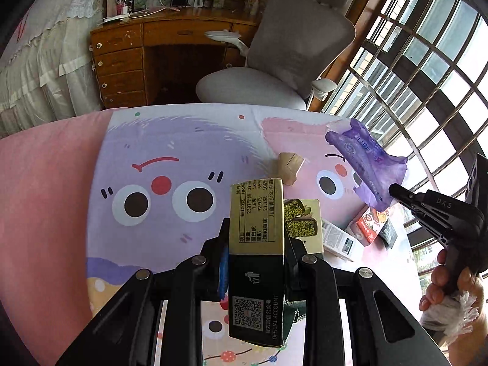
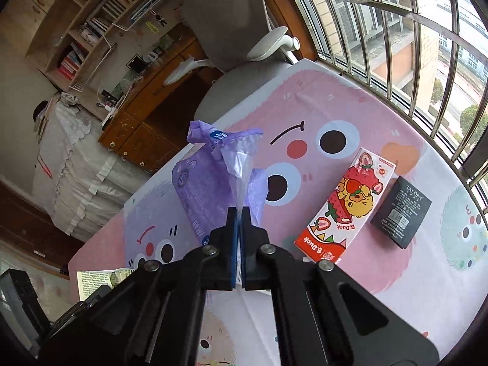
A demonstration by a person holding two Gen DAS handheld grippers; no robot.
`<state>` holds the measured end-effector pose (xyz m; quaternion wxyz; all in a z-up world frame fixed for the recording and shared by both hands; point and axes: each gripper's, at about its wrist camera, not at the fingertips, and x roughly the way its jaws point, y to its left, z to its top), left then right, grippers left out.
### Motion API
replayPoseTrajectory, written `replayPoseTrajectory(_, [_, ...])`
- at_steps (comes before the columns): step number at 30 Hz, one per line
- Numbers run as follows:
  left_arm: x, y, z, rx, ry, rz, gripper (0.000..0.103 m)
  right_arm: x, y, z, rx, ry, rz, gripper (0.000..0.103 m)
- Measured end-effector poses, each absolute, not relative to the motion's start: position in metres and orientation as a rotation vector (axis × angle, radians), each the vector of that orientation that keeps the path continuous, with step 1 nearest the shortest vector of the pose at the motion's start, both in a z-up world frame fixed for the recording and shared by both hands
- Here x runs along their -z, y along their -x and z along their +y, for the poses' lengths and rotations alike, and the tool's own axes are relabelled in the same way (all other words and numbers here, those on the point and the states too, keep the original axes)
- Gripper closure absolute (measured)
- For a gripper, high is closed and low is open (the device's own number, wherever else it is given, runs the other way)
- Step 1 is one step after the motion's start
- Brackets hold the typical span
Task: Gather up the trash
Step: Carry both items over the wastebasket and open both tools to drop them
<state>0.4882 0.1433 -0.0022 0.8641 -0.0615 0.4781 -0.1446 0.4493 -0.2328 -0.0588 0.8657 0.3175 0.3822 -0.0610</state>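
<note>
My left gripper [image 1: 256,238] is shut on a gold-and-black snack box [image 1: 257,213], held upright above the cartoon-print table cover [image 1: 158,158]. My right gripper [image 2: 240,213] is shut on a crumpled purple plastic wrapper [image 2: 210,180], lifted off the table; in the left wrist view the wrapper [image 1: 366,161] hangs from the right gripper [image 1: 396,190] at the right. A red strawberry carton [image 2: 347,207] and a black box [image 2: 401,213] lie flat on the cover. A small tan cardboard piece [image 1: 289,164] lies beyond the gold box.
A white box [image 1: 338,239] and the strawberry carton [image 1: 369,222] lie at right in the left wrist view. A grey office chair [image 1: 274,70] and wooden desk [image 1: 137,58] stand past the table's far edge. Barred windows [image 2: 396,30] run along the right. A hand [image 1: 442,286] holds the right gripper.
</note>
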Motion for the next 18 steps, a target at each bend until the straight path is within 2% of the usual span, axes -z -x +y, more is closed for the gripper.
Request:
replayPoseTrajectory(8, [-0.029, -0.368, 0.136, 0.248, 0.127, 0.952, 0.078, 0.028, -0.314, -0.232, 0.026, -0.644, 0.812, 0.103])
replayPoseTrajectory(18, [-0.003, -0.190, 0.086, 0.177, 0.129, 1.013, 0.078, 0.021, -0.113, -0.245, -0.123, -0.485, 0.877, 0.103])
